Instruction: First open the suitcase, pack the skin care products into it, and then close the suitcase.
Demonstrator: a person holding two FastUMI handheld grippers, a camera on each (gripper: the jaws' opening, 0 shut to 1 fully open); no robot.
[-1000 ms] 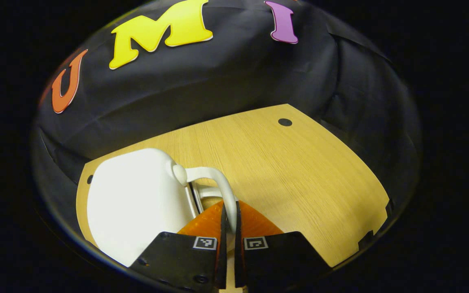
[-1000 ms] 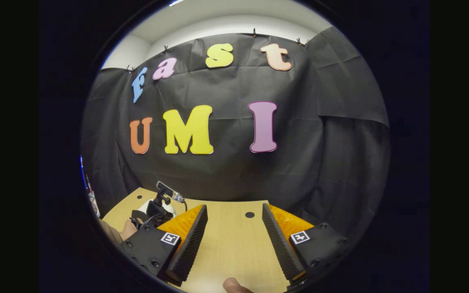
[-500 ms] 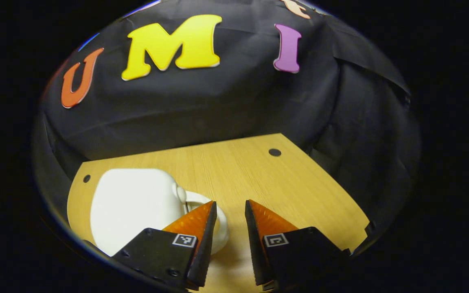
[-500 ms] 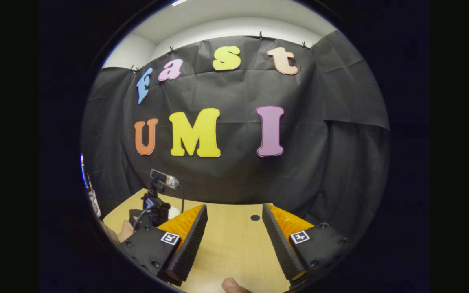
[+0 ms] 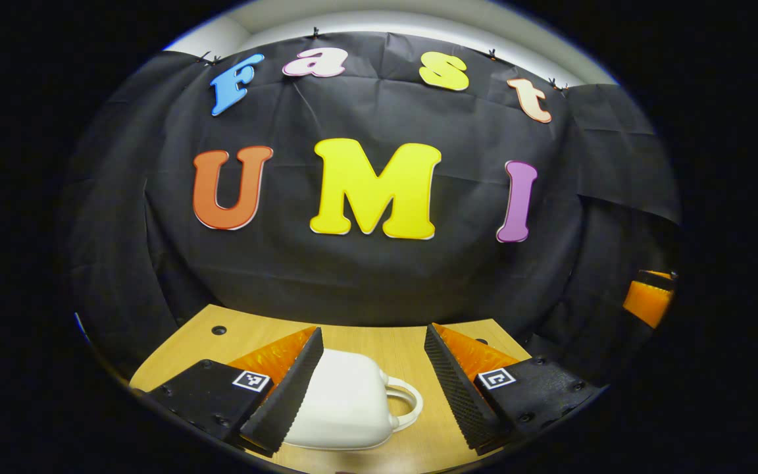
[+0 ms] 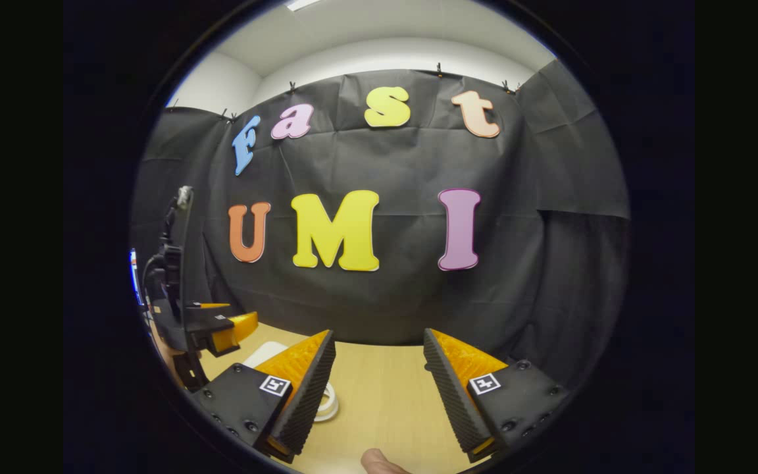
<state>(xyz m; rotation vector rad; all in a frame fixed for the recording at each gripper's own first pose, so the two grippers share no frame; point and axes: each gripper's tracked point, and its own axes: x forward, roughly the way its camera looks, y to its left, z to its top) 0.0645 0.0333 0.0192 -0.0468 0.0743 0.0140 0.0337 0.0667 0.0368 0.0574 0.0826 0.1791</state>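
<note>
The small white suitcase (image 5: 343, 405) lies flat and closed on the wooden table (image 5: 412, 345), its looped handle (image 5: 404, 401) pointing to the right in the left gripper view. The left tongs (image 5: 369, 388) hang above it with the jaws spread wide and nothing between them; the case sits low and just ahead of them, partly behind the left-hand finger, with its handle in the gap between the 2 fingers. In the right gripper view the right tongs (image 6: 379, 388) are also wide and hold nothing, poised over bare table, and a sliver of the case shows off beyond their left-hand finger, under the raised left tongs. So the left tongs are clearly the nearer of the 2. No skin care products can be made out on the visible table, so whether they are already inside cannot be told. The case's long axis seems to run across the left tongs' line of sight, handle end rightward, so any further grip would likely come straight down onto that handle.
</note>
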